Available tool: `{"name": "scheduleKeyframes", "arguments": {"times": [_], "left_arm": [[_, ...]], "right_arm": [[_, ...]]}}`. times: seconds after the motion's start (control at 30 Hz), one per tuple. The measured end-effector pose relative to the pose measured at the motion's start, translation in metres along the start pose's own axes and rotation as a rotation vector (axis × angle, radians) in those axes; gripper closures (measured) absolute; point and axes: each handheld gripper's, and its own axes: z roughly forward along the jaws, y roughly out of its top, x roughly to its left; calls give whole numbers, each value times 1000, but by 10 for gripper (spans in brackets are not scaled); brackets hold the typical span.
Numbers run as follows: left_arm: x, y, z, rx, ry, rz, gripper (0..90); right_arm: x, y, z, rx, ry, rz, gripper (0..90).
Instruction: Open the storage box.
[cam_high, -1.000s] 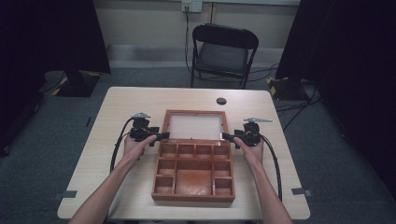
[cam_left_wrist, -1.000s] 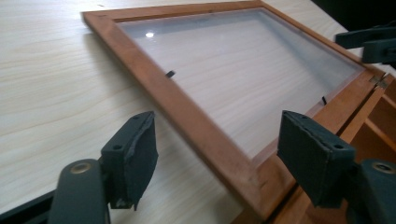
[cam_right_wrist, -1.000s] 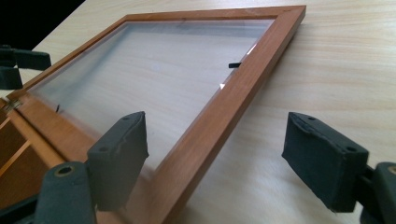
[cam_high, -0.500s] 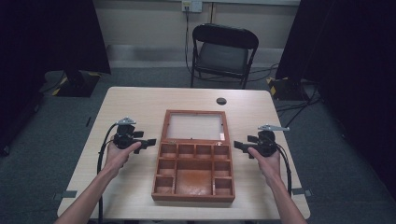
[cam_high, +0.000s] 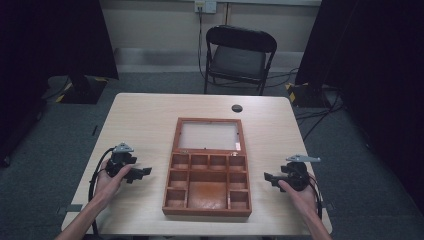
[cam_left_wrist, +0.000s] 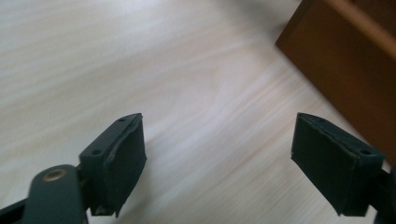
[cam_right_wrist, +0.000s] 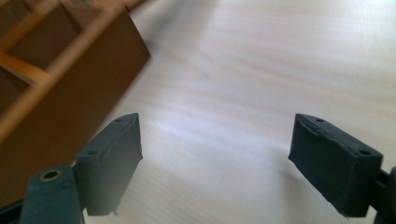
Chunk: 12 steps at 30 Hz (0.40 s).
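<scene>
A brown wooden box (cam_high: 206, 212) with several empty compartments lies open mid-table, its glass-paned lid (cam_high: 209, 136) laid flat behind it. My left gripper (cam_high: 142, 173) rests left of the box and points at it, apart from it. In the left gripper view its jaws (cam_left_wrist: 217, 158) stand open over bare wood, with the box's side (cam_left_wrist: 345, 56) at the upper right. My right gripper (cam_high: 269, 178) sits right of the box, also open (cam_right_wrist: 217, 161), and the box corner (cam_right_wrist: 60, 84) is at its left. Both pairs of jaws have just been opening, with nothing between them.
The light wooden table (cam_high: 145, 120) has a small black round disc (cam_high: 237, 108) near its far edge. A black folding chair (cam_high: 239, 55) stands beyond the table. Dark curtains hang at both sides.
Both hands have drawn away from the box's sides, outward and toward the near edge. The grippers that were at the lid hinge line now rest on the table apart from the box.
</scene>
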Motion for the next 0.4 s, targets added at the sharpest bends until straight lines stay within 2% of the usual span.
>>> {"name": "scheduleKeyframes", "arguments": {"times": [0.03, 0.07, 0.13, 0.17, 0.2, 0.23, 0.33, 0.4], "left_arm": [[0, -4, 1, 8, 15, 21, 181], [-1, -6, 3, 21, 27, 24, 181], [-2, -8, 4, 3, 73, 43, 188], [-3, -9, 6, -3, 93, 49, 188], [-4, -11, 8, -21, 116, 64, 177], [-4, -13, 10, -43, 121, 51, 142], [-2, -15, 12, -64, 120, 53, 112], [-1, -14, 12, -49, 134, 53, 71]], "right_arm": [[0, -3, 2, 23, -13, 1, 160], [0, -4, 3, 38, -42, -9, 158], [3, -3, 6, 60, -119, -35, 157], [4, -4, 8, 77, -137, -48, 140], [5, -6, 11, 70, -167, -76, 135], [5, -7, 12, 53, -181, -76, 132], [7, -10, 13, 23, -188, -66, 129], [5, -15, 13, -23, -181, -80, 125]]}}
